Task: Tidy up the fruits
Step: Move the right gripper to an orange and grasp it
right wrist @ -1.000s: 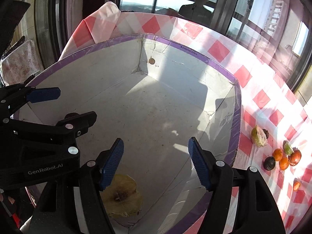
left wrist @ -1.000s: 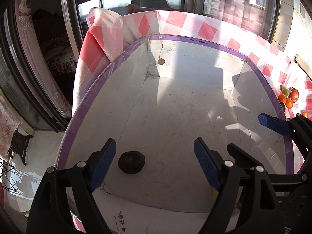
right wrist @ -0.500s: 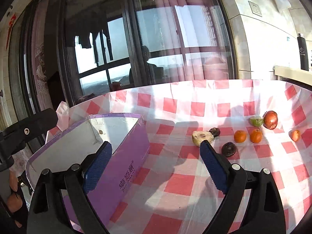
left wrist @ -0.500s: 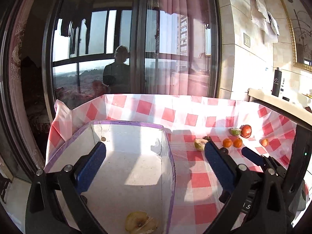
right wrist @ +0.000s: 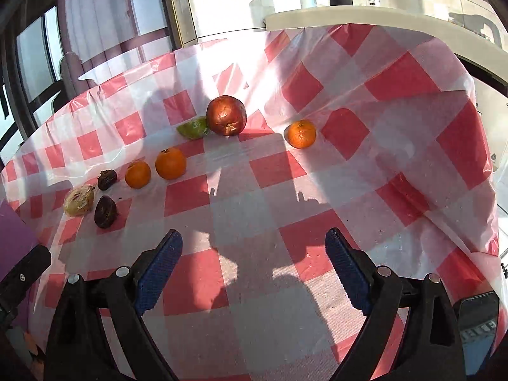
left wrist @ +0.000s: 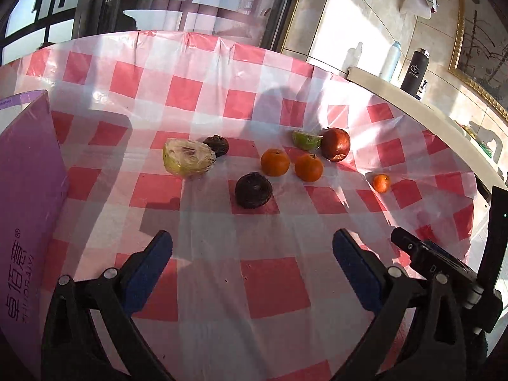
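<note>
Fruits lie on the red-and-white checked tablecloth: a wrapped half fruit, two dark wrinkled fruits, two oranges, a small orange, a lime wedge and a red pomegranate. The right wrist view shows the pomegranate and small orange ahead. My left gripper is open and empty, short of the near dark fruit. My right gripper is open and empty above the cloth.
The purple cardboard box stands at the left. A white counter with bottles runs behind the table at the right. The cloth hangs over the table's right edge. Windows and curtains stand behind.
Both grippers have left the box, where a dark fruit and a half fruit lay, and swung right to face the fruits on the cloth. Both stay open.
</note>
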Demonstrator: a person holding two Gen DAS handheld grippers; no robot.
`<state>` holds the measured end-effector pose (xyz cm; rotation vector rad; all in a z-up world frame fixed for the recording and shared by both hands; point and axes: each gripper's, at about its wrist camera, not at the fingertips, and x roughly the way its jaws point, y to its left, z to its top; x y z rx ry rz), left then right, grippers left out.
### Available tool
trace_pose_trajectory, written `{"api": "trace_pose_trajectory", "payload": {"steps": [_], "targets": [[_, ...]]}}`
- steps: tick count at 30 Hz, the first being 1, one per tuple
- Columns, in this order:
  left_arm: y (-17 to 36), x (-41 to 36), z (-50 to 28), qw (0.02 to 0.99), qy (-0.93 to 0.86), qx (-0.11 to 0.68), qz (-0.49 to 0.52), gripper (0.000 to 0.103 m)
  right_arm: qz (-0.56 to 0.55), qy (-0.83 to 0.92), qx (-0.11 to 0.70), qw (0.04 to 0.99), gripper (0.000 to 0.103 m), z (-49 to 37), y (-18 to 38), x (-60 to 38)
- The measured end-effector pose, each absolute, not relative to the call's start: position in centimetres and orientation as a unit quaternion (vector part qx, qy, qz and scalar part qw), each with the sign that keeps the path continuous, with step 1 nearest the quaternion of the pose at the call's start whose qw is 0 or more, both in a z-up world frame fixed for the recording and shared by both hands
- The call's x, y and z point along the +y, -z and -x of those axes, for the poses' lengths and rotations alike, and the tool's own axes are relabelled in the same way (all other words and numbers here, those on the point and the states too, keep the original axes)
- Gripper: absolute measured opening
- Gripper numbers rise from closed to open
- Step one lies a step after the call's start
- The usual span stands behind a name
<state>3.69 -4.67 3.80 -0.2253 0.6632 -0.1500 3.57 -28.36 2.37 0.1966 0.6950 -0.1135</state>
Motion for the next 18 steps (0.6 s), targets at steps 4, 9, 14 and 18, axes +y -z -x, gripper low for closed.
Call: {"api": "trace_pose_trajectory", "payload": {"steps": [4, 9, 14, 18], "targets": [[-2.2, -4.1, -5.7, 0.922, 0.072, 0.349, 0.152, 0.101, -0.072, 0.098, 0.35, 0.929, 0.087, -8.5, -2.1, -30.7], [-2.0, -2.7, -6.3, 0.917, 0.081, 0.341, 0.188, 0.101, -0.044, 0.134, 0.375, 0.916, 0.073, -15.2, -1.6, -32.0], [-2.0, -2.9, -6.3, 0.918, 0.073, 0.342, 0.184, 0.101, -0.022, 0.162, 0.402, 0.901, 0.067, -20.4, -1.1, -32.3], [-1.8, -2.8, -6.3, 0.918, 0.07, 0.343, 0.186, 0.101, 0.0, 0.169, 0.424, 0.89, 0.053, -22.2, -0.5, -32.0]]}}
